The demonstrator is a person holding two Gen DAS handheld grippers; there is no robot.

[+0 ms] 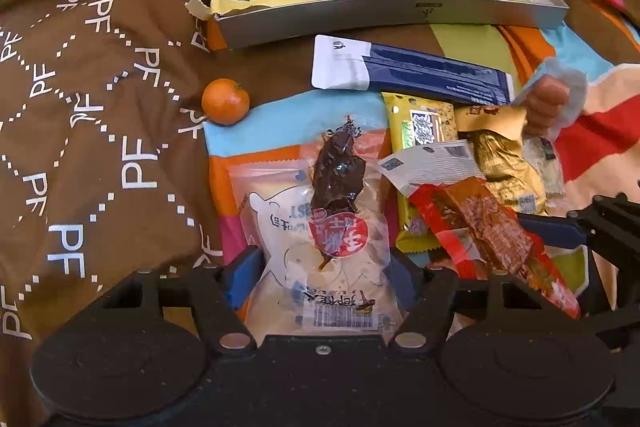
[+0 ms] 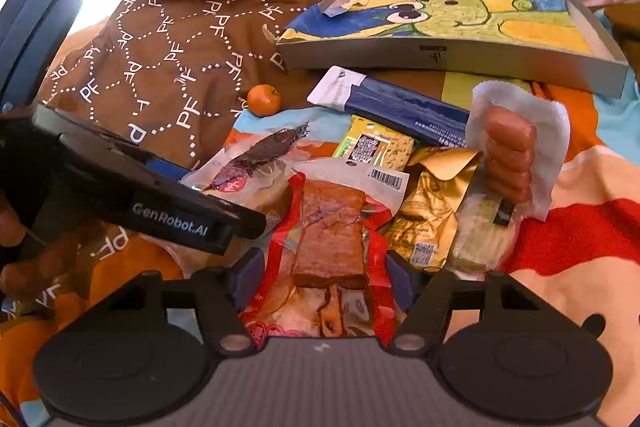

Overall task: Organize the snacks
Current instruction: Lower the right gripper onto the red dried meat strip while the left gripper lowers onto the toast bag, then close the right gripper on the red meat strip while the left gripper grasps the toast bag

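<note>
My left tool [image 1: 320,267] straddles the clear pouch [image 1: 320,247] with the dark dried strip, jaws parted, not clamped. My right tool [image 2: 320,279] likewise brackets the red packet [image 2: 332,251], unclenched. Both lie in the snack heap just before the grey tray [image 1: 384,15]. Tray-left, past the tangerine [image 1: 225,101], brown cloth [image 1: 100,107] lies open; tray-right, striped bedding.

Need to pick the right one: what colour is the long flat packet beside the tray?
Dark blue with a white end, clearest in left wrist view.

"PF" on brown cloth [image 1: 100,107], "GenRobot.AI" on left gripper [image 2: 168,219]
</note>
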